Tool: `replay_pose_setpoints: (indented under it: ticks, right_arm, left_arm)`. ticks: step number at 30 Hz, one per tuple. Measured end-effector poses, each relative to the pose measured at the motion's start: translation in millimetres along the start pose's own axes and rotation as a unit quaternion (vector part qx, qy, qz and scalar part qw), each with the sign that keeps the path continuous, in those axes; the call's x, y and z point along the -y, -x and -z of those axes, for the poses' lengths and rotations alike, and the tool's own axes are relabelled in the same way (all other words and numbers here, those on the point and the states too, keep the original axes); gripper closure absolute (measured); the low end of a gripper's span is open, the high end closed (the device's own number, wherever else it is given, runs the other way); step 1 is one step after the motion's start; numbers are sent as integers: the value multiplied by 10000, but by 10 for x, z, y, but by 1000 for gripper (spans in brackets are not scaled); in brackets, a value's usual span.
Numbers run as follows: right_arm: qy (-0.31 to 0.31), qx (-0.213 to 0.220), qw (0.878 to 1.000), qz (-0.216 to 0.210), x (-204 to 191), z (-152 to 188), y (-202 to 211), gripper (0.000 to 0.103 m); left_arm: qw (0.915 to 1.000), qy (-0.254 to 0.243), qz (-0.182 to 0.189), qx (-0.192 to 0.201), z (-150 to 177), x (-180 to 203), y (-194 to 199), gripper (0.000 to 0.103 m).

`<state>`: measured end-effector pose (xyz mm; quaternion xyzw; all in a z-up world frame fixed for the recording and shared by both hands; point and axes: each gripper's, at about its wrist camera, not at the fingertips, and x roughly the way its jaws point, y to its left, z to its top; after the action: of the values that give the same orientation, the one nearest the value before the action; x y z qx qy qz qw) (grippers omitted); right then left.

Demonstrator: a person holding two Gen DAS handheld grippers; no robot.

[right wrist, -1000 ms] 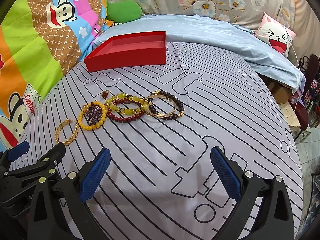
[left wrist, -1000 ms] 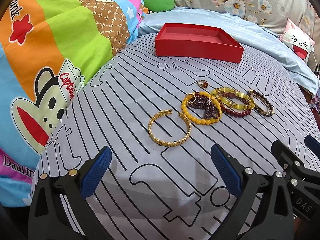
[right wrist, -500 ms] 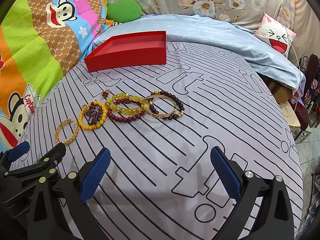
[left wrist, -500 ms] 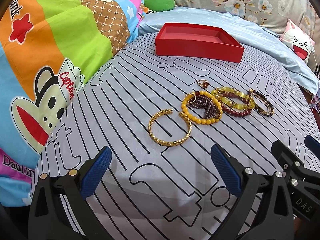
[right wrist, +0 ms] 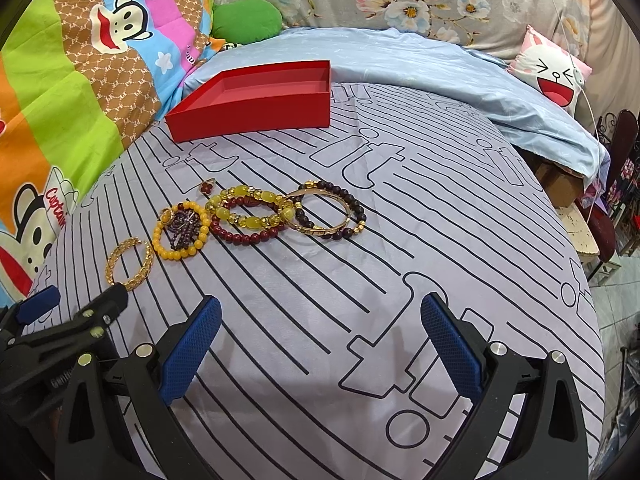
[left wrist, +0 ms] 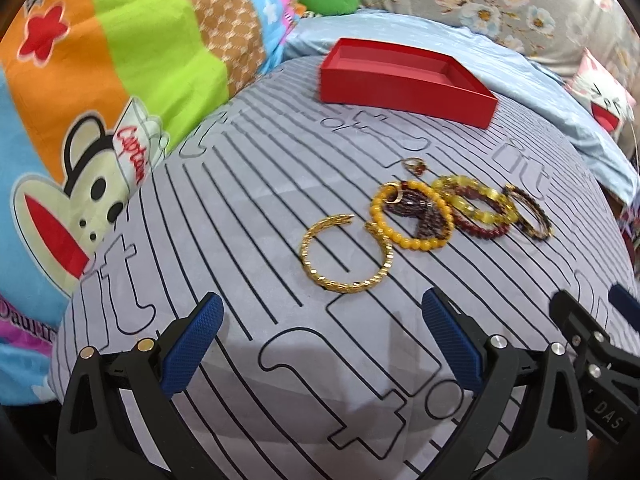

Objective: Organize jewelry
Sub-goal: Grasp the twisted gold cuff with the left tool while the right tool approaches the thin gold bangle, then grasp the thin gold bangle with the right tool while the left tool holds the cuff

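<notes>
Both grippers wide open, empty: left gripper (left wrist: pixel 320 344) and right gripper (right wrist: pixel 320 344) low over the striped bedsheet (right wrist: pixel 400 280). Gold cuff bangle (left wrist: pixel 346 254), yellow bead bracelet (left wrist: pixel 412 216) and other bracelets lie in a row. Empty red box (right wrist: pixel 256 100) sits beyond them, well apart.

Matt cloth on the striped bedsheet (right wrist: pixel 400 208). Matt card, it seems, on the red box (right wrist: pixel 256 110). Shiny textured metal on the gold bangle (left wrist: pixel 346 254); glossy smooth beads on the yellow bracelet (left wrist: pixel 412 242). Knurled blue rubbery pads (right wrist: pixel 188 354), matt black plastic behind.
</notes>
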<state>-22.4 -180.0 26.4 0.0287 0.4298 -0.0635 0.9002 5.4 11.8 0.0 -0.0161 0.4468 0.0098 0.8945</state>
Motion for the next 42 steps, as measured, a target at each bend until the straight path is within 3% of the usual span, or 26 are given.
replay_pose_setpoints:
  ticks: [4, 12, 16, 24, 29, 35, 42]
  right_arm:
    - [-68, -54, 10000, 4, 32, -26, -54, 7]
    - [-71, -126, 9999, 4, 36, -72, -138, 7]
    - [-98, -166, 9998, 5, 64, -81, -172, 7]
    - [-148, -212, 9997, -44, 75, -99, -213, 7]
    - [-151, -172, 9997, -75, 91, -140, -219, 7]
    - [-291, -160, 9991, -247, 130, -256, -265, 7]
    - [-542, -384, 9952, -711, 79, -387, -440, 25]
  left_arm:
    - [9997, 203, 50, -93, -47, -72, -90, 8]
    - [9997, -190, 57, -166, -154, 62, -279, 9]
    - [9993, -104, 172, -299, -173, 32, -377, 22]
    - [9990, -165, 369, -181, -197, 50, -336, 47]
    - [9984, -109, 519, -215, -223, 45, -325, 48]
    - [9988, -27, 452, -187, -271, 1, -280, 48]
    - [9991, -94, 403, -84, -361, 3, -238, 48]
